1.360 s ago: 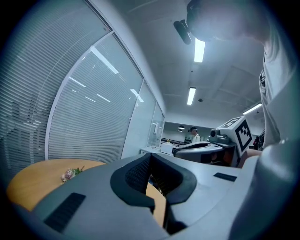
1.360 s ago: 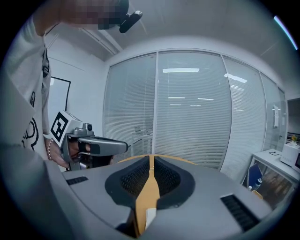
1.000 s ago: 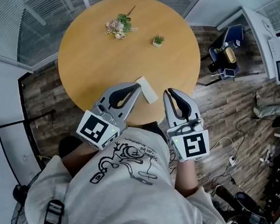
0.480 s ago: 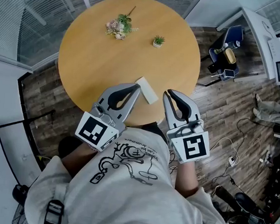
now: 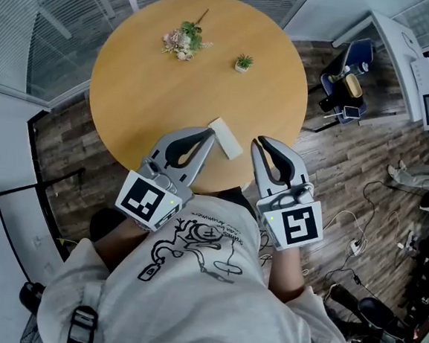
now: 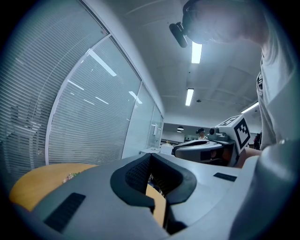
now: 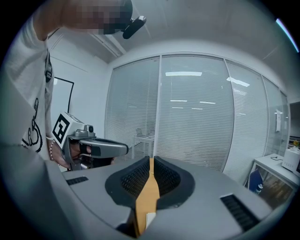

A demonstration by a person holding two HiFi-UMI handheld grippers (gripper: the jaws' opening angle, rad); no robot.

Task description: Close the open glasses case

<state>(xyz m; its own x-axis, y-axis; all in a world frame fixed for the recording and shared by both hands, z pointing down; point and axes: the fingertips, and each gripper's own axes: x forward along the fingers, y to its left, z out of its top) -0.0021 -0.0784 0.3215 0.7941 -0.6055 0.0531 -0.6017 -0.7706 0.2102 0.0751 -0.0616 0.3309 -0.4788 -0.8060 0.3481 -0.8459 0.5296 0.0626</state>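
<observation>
The left gripper (image 5: 210, 132) and right gripper (image 5: 256, 141), both clenched and empty, hover at the near edge of the round table (image 5: 154, 94), flanking the white glasses case (image 5: 225, 139).

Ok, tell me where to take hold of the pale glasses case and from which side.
Probably across its short width, mid-length, coming down from above. The glasses case lies flat and slantwise by the near edge of the table, so its long sides are free. The right gripper, now shut, is beside it; open it first.
</observation>
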